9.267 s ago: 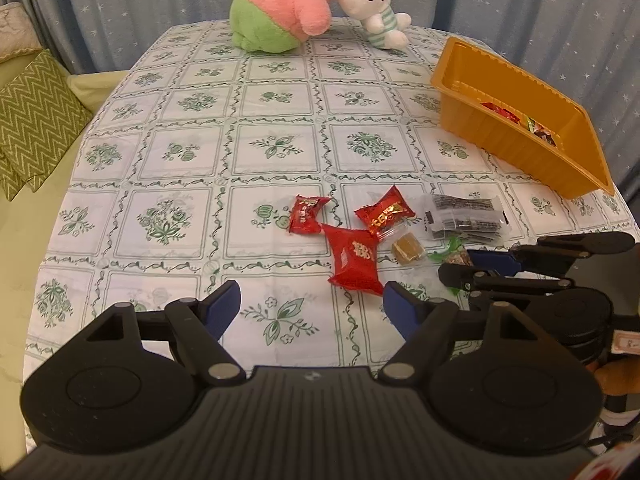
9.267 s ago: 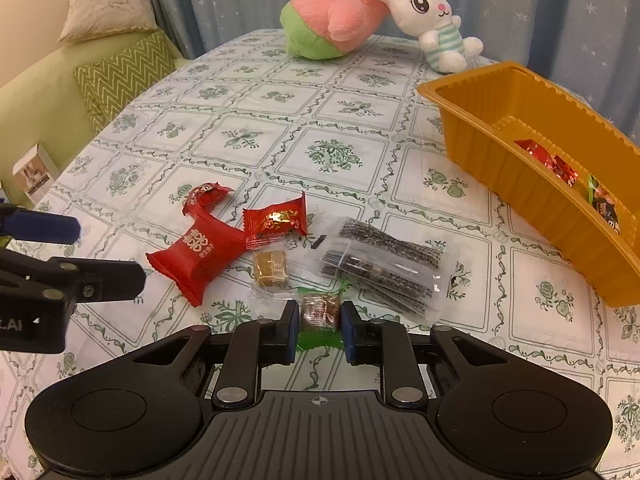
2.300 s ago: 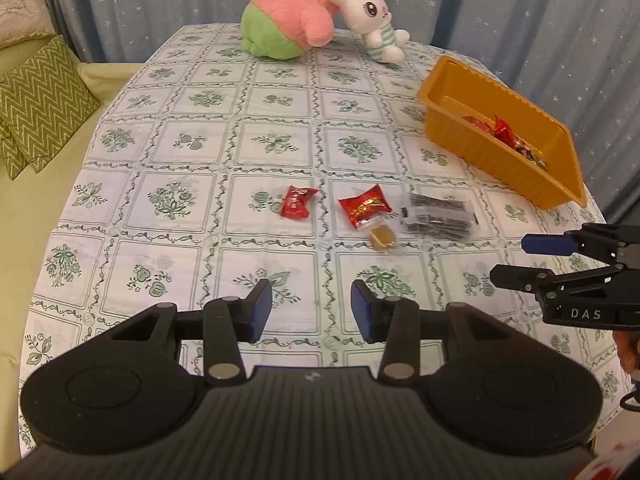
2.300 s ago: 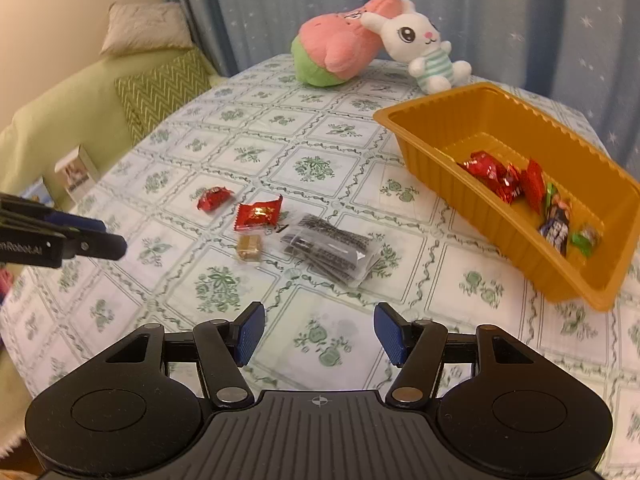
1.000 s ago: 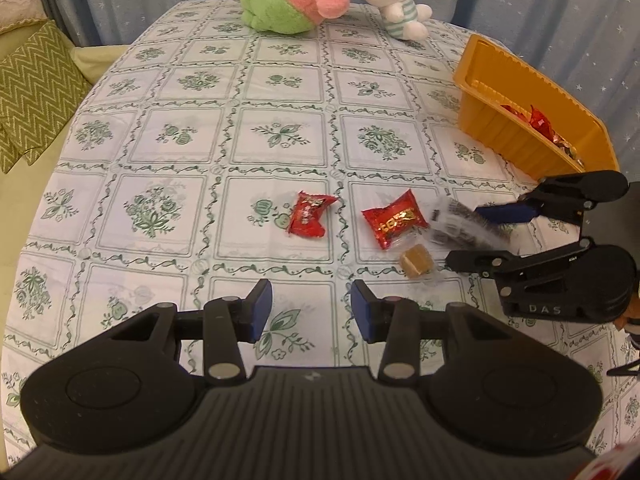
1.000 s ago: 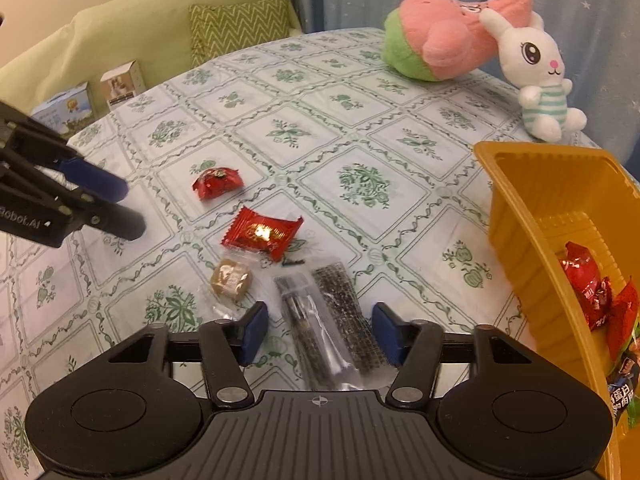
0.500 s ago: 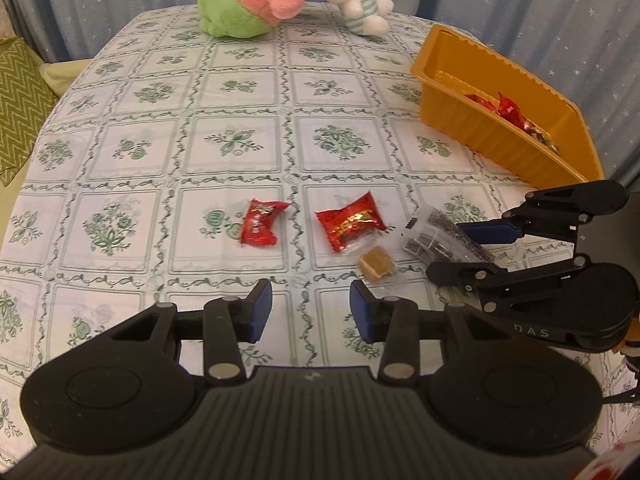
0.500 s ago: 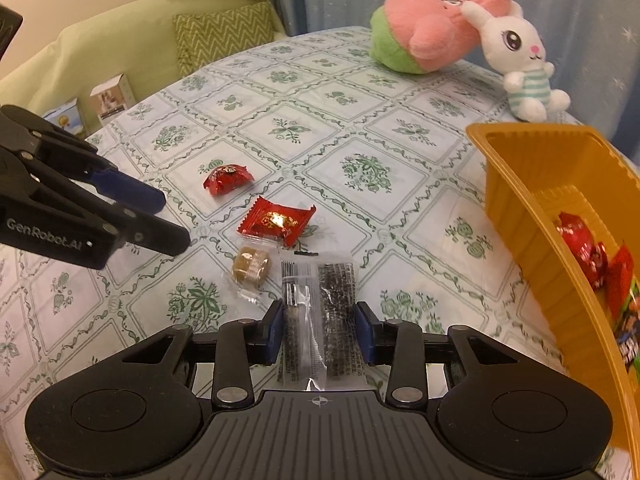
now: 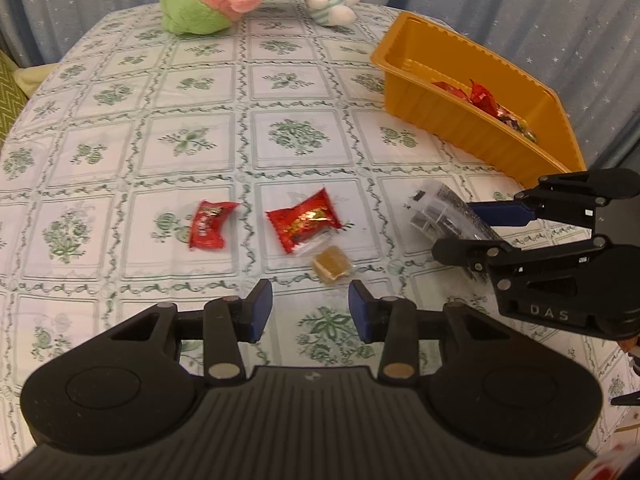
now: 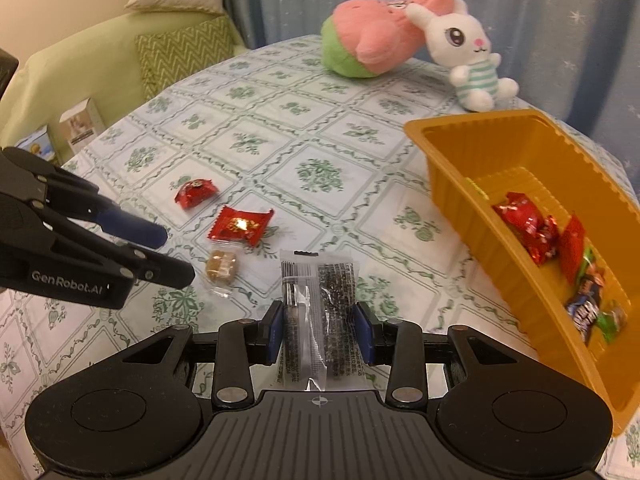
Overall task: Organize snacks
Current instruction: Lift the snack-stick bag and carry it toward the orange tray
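While your right gripper (image 10: 319,330) pinches the light, crinkly clear packet (image 10: 320,312) edgewise, your left gripper (image 9: 310,308), part-open and empty, nears the small caramel (image 9: 330,264).

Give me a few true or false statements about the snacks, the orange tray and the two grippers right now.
1. The right hand-held gripper is shut on the clear packet of dark snack sticks. True.
2. The orange tray is empty. False: several wrapped candies lie in it.
3. The left hand-held gripper holds the small brown candy. False: its fingers are apart with nothing between them, and the candy lies on the tablecloth ahead.
4. Two red-wrapped snacks lie on the tablecloth outside the tray. True.
5. The white plush rabbit sits inside the tray. False: it is on the table beyond it.
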The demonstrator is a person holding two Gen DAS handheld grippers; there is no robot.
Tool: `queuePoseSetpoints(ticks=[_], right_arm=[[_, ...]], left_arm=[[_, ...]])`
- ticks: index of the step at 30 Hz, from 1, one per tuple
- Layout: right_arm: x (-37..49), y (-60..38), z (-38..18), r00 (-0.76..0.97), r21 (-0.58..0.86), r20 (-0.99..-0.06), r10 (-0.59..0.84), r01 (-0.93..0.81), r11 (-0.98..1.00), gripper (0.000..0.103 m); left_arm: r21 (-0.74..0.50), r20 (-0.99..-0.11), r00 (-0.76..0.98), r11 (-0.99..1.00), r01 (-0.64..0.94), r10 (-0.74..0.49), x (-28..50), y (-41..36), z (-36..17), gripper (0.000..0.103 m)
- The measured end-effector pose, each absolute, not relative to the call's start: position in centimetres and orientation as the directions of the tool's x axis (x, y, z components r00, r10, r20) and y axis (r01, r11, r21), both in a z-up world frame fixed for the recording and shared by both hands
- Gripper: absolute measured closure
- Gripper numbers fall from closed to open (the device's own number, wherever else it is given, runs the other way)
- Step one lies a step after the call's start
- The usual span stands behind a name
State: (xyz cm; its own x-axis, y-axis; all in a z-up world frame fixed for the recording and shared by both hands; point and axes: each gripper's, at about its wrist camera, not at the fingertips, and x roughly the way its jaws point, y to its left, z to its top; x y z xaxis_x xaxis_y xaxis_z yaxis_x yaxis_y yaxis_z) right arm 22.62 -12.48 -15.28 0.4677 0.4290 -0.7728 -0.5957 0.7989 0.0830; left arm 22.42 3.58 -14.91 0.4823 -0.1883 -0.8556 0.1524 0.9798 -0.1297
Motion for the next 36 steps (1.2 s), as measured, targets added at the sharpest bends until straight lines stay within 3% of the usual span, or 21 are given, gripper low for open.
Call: queuePoseSetpoints(ticks=[20,29,33,36], right_arm=[[21.7,-16.5,-14.7,0.509,0.104,-0.768,0.388,-0.499,0.860,0.065],[21.2,-17.7,-14.8,0.511,0.113,-0.772,0.379,-0.476,0.872,0.065],[21.0,-17.8,-14.8,0.512,0.114,-0.771,0.380,-0.475,0.872,0.065],[20.8,-18.0,-14.8,0.513,0.116,-0.770,0.380,-0.473,0.873,0.065]], left_arm=[[-0.100,-0.850,0.491,0.973,0.206,-0.191,24.5,-0.2,-16.5,0.065],[-0.085,-0.851,0.509,0.989,0.117,-0.133,25.4,-0.5,-16.5,0.064],[-0.050,-0.845,0.524,0.992,0.117,-0.104,25.4,-1.0,-16.7,0.067],[-0.010,-0.839,0.539,0.992,0.129,-0.079,25.1,-1.2,-16.7,0.076]])
